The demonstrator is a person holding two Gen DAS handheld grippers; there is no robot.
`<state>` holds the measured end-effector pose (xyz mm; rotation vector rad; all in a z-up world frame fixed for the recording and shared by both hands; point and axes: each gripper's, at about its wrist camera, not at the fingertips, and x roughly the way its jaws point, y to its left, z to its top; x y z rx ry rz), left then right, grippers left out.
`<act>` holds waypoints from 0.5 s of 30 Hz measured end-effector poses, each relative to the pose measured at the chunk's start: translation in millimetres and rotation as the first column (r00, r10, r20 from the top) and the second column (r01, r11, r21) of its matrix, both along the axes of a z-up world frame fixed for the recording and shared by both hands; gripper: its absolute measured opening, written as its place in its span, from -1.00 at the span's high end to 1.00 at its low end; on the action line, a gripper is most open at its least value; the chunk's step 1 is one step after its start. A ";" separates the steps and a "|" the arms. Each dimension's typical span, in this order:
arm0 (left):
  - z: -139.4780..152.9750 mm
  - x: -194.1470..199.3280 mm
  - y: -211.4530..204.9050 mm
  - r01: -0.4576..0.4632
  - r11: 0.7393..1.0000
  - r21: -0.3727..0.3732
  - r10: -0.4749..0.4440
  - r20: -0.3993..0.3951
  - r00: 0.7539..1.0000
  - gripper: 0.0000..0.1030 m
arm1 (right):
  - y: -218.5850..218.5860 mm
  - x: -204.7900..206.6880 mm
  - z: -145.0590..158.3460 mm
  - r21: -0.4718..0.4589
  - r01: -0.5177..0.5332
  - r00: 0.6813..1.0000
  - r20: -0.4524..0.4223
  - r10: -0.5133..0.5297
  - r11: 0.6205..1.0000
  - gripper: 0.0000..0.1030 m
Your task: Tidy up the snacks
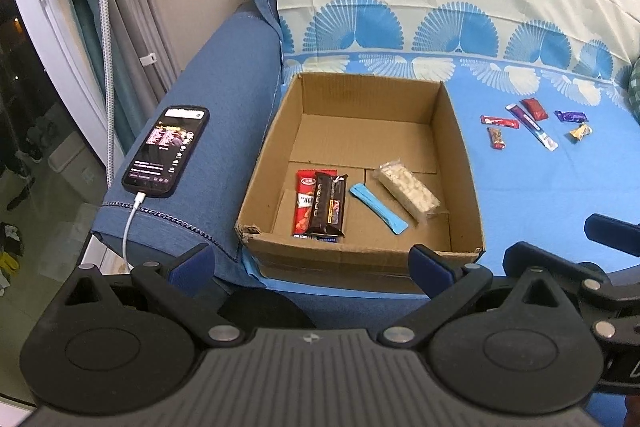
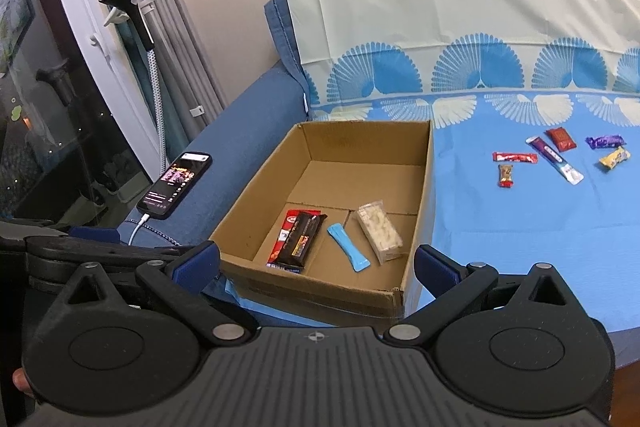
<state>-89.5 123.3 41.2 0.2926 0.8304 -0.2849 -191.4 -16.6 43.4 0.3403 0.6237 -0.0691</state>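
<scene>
Ahead of the claws, the open brown cardboard box point(image 1: 360, 163) is unobstructed from above; its rear floor is bare.

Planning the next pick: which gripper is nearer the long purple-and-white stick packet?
Right gripper; the purple-and-white stick packet lies up-right of it. Left gripper sits farther left.
</scene>
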 end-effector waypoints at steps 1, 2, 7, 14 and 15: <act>-1.3 1.8 -1.7 0.000 1.000 0.003 0.000 -0.006 1.000 -0.99 | -1.7 1.5 -1.9 0.005 0.001 1.000 -0.005 -0.001 1.000 -0.99; -2.7 3.7 -3.6 0.001 1.000 0.008 -0.001 -0.010 1.000 -0.99 | -3.0 3.0 -3.6 0.011 0.003 1.000 -0.010 -0.003 1.000 -0.99; -10.0 12.1 -15.4 0.007 0.999 0.039 -0.006 -0.033 0.999 -0.99 | -12.7 9.1 -13.8 0.043 0.011 0.999 -0.035 -0.009 0.999 -0.99; -16.2 24.7 -35.0 0.013 0.998 0.064 -0.009 -0.057 0.998 -0.99 | -34.4 17.1 -25.6 0.087 0.029 0.998 -0.060 -0.023 0.996 -0.99; -16.3 25.4 -37.8 0.015 0.998 0.066 -0.012 -0.055 0.998 -0.99 | -37.8 17.8 -26.9 0.092 0.032 0.998 -0.064 -0.026 0.995 -0.99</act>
